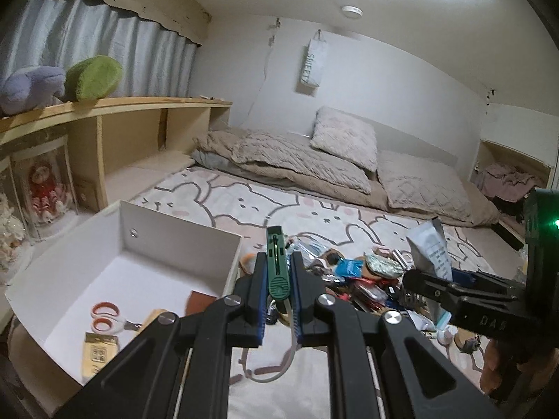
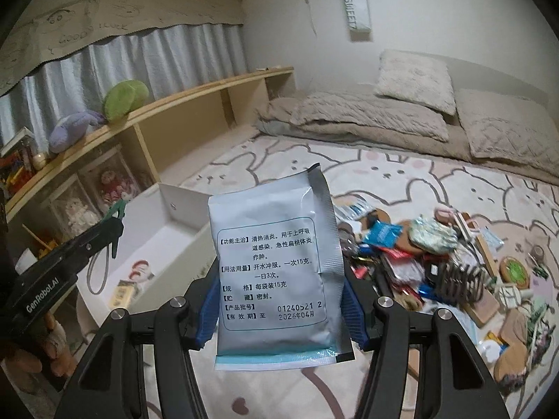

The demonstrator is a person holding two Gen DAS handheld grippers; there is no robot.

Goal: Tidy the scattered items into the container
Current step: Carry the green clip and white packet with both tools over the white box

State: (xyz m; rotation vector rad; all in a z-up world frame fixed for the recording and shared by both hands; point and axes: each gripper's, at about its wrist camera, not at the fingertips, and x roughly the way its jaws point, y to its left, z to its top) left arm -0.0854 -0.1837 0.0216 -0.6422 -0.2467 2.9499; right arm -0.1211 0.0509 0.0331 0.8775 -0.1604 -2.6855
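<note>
Left wrist view: left tongs (image 1: 276,272) clamp green clip (image 1: 276,262) – right tongs (image 2: 276,300) pinch medicine sachet (image 2: 276,265); white box (image 1: 181,244) beside clutter pile (image 2: 419,255) on bed.

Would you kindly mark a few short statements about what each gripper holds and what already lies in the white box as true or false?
1. The right gripper is shut on a printed sachet. True.
2. The left gripper is open and holds nothing. False: it is shut on a green tool.
3. Scissors with orange handles lie in the white box. True.
4. The white box has a closed lid. False: it is open on top.
5. The pile of small items lies on the wooden shelf. False: it lies on the bunny-print bedding.
</note>
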